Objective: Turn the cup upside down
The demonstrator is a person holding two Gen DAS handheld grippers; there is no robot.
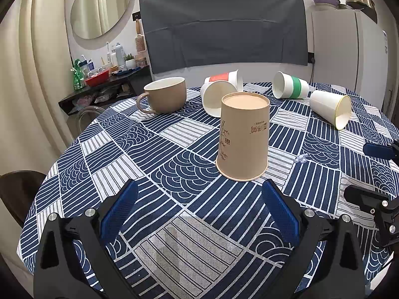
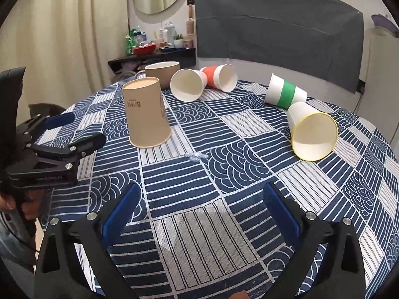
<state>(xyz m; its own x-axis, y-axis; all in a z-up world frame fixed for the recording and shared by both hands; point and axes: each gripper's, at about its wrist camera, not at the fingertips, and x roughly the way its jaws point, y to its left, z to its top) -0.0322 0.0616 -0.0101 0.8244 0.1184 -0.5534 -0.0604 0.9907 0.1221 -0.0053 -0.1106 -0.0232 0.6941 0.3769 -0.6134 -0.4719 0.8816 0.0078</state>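
A brown paper cup [image 1: 243, 137] stands upside down, rim on the tablecloth, a short way ahead of my left gripper [image 1: 199, 206]; it also shows in the right wrist view [image 2: 147, 114]. The left gripper is open and empty, apart from the cup, and appears from the side in the right wrist view [image 2: 74, 132]. My right gripper [image 2: 199, 206] is open and empty over the near part of the table. A yellow-rimmed white cup [image 2: 311, 132] lies on its side ahead and to its right, also in the left wrist view [image 1: 331, 108].
A tan mug [image 1: 165, 94] stands upright at the back. A plain white cup [image 2: 188, 84], an orange-banded cup [image 2: 220, 76] and a green-banded cup [image 2: 284, 94] lie on their sides. A small clear plastic piece [image 2: 197, 156] lies mid-table. A cluttered shelf [image 1: 104, 82] is behind the round table [image 1: 82, 149].
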